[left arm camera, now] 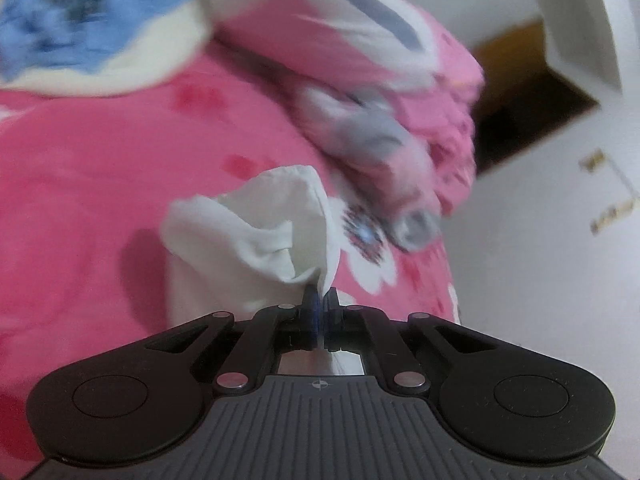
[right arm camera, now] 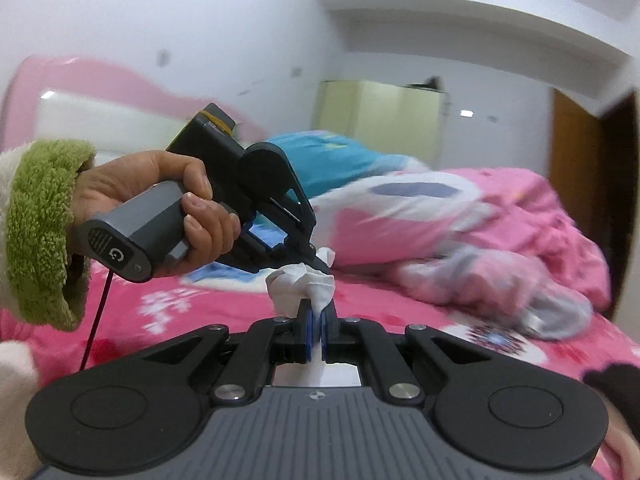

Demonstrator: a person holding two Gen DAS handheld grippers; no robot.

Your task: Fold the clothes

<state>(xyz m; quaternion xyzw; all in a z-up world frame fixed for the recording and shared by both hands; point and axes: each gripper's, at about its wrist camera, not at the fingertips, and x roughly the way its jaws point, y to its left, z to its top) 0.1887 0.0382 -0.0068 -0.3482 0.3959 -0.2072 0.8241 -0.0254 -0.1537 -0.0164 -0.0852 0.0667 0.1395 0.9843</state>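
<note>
I am holding a small white garment (left arm camera: 256,236) pinched in both grippers, lifted above the pink floral bedspread (left arm camera: 80,200) — presumably to stretch it out for a fold; the left gripper (left arm camera: 320,304), bottom centre of its frame, is clamping one bunched edge; the right gripper (right arm camera: 316,316) is clamping another, with the person's left hand (right arm camera: 160,200) at centre left; crumpled bedding (right arm camera: 500,240) is lying at the right.

L gripper (left arm camera: 322,300) clamped shut, R gripper (right arm camera: 318,312) clamped shut, hand (right arm camera: 160,208) gripping L handle
</note>
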